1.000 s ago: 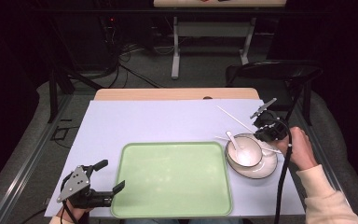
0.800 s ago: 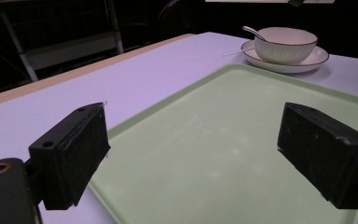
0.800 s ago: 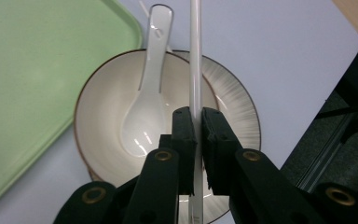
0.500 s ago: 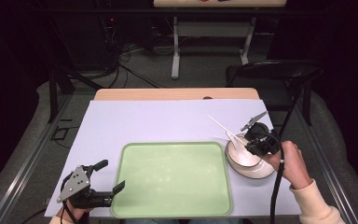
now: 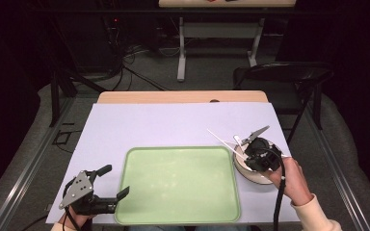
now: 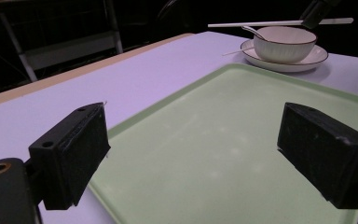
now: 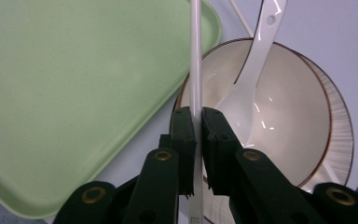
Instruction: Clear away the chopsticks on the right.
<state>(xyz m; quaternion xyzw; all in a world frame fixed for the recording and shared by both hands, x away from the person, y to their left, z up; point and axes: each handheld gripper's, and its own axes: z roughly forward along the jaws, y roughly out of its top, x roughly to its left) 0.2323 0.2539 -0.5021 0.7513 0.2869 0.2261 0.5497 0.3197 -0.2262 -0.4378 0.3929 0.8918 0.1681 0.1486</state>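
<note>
My right gripper (image 7: pixel 198 119) is shut on a white chopstick (image 7: pixel 195 56) and holds it over a cream bowl (image 7: pixel 289 116) with a white spoon (image 7: pixel 249 88) in it. The bowl stands on a plate (image 7: pixel 342 126). In the high view the right gripper (image 5: pixel 245 150) hovers over the bowl (image 5: pixel 242 163) at the right of the green tray (image 5: pixel 178 185), and the chopstick (image 5: pixel 219 136) points to the far left. My left gripper (image 5: pixel 115 180) is open by the tray's near left corner, with bare tray (image 6: pixel 223 130) between its jaws.
A second thin chopstick (image 7: pixel 240 17) lies beyond the bowl, its end by the plate. A lilac mat (image 5: pixel 173 125) covers the table, whose wooden far edge (image 5: pixel 183 97) shows. A black chair (image 5: pixel 282 77) stands at the far right.
The right gripper has carried the chopstick left and nearer to the person, from beyond the bowl to right over it. The left gripper has stayed put.
</note>
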